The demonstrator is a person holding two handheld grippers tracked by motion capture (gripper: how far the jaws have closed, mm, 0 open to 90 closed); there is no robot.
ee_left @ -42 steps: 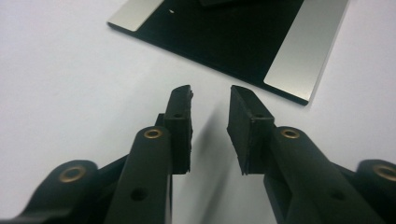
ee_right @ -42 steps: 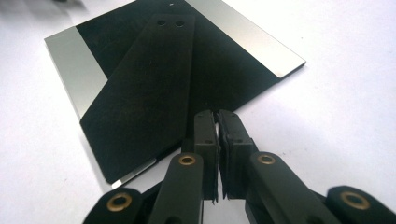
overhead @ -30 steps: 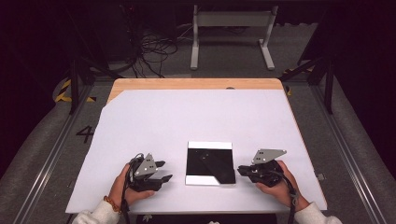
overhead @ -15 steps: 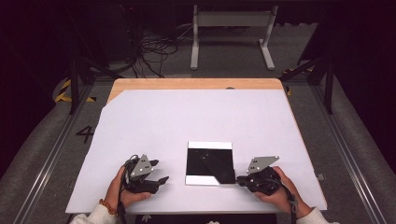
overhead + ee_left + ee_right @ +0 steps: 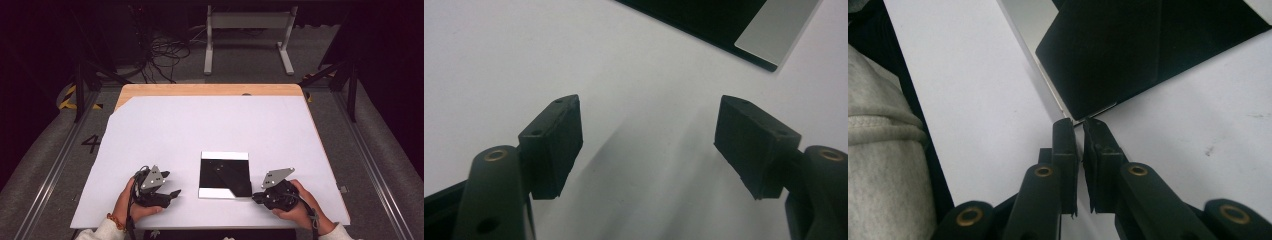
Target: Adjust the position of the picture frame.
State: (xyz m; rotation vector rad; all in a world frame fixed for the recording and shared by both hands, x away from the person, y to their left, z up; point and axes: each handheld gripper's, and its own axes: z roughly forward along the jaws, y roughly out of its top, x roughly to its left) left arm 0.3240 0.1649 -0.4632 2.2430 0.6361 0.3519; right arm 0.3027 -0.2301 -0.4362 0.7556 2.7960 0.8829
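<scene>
A square black sheet (image 5: 225, 175) lies flat near the front of the white table cover (image 5: 200, 125). It has a pale strip along its far edge and a folded flap at its near side. My right gripper (image 5: 256, 197) is shut, its tips resting at the sheet's near right corner. In the right gripper view the closed gripper (image 5: 1080, 125) touches the corner of the black sheet (image 5: 1148, 45) without visibly pinching it. My left gripper (image 5: 171, 184) stands open to the left of the sheet. The left gripper view has the gripper (image 5: 649, 140) wide apart over bare cover, with the sheet's corner (image 5: 724, 20) beyond.
A wooden table edge (image 5: 210, 90) runs along the back of the white cover. Cables (image 5: 165, 55) and a metal stand (image 5: 247, 30) sit on the floor behind. A grey sleeve (image 5: 878, 150) is at the left of the right gripper view.
My right gripper has slid toward me and slightly left, down to the sheet's near right corner. My left gripper has shifted a little toward the front edge. The sheet has not moved.
</scene>
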